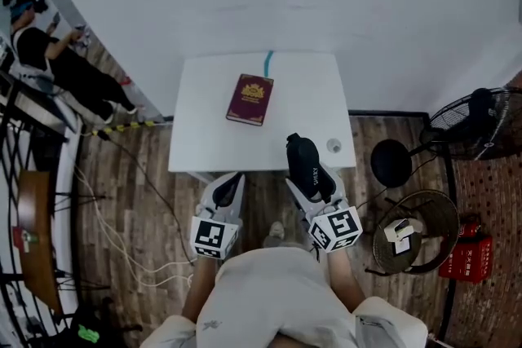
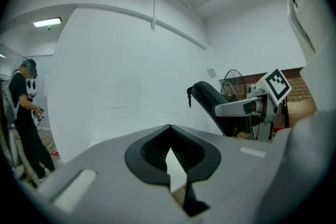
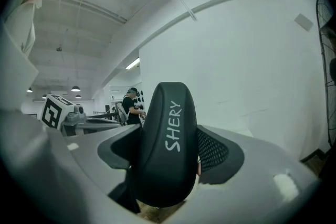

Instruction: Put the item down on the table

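Observation:
My right gripper (image 1: pixel 315 180) is shut on a black oblong case (image 1: pixel 304 159) with "SHERY" in white letters (image 3: pixel 173 126). The case fills the gap between the jaws in the right gripper view and sticks out forward over the near right edge of the white table (image 1: pixel 204 122). Whether it touches the tabletop I cannot tell. My left gripper (image 1: pixel 229 190) hangs just before the table's near edge, jaws together and nothing between them (image 2: pixel 169 150). From the left gripper view the case (image 2: pixel 210 101) shows up to the right.
A maroon book (image 1: pixel 249 99) lies mid-table and a small round object (image 1: pixel 333 146) lies near the right front corner. Right of the table stand a black stool (image 1: pixel 391 163), a fan (image 1: pixel 477 122) and a wire basket (image 1: pixel 424 208). A person (image 1: pixel 57 61) stands far left.

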A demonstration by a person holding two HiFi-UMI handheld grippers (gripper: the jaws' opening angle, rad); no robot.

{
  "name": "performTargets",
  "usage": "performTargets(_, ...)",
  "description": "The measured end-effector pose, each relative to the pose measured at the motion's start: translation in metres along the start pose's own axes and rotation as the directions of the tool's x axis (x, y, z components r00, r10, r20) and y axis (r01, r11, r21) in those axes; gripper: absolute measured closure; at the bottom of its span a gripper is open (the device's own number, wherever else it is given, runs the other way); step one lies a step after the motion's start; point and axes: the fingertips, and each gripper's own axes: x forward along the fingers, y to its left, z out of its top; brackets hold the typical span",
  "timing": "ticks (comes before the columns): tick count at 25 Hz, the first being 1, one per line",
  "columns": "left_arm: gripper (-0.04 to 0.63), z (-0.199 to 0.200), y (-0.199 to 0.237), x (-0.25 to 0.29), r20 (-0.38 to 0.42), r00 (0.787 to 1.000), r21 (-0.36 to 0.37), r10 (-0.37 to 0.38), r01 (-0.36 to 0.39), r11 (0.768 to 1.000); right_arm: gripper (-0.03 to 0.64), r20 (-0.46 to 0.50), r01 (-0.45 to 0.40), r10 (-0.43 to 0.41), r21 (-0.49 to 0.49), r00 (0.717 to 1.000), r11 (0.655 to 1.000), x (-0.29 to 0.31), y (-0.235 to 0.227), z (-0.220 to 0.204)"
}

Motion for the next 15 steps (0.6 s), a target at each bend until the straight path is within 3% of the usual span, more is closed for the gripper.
performTargets(15, 0.577, 0.004, 0.003, 0.068, -0.024, 1.0, -0.003, 0.011, -0.012, 1.0, 0.29, -0.03, -0.038, 0.039, 0.031, 0.999, 0.999, 0.044, -0.058, 0.002)
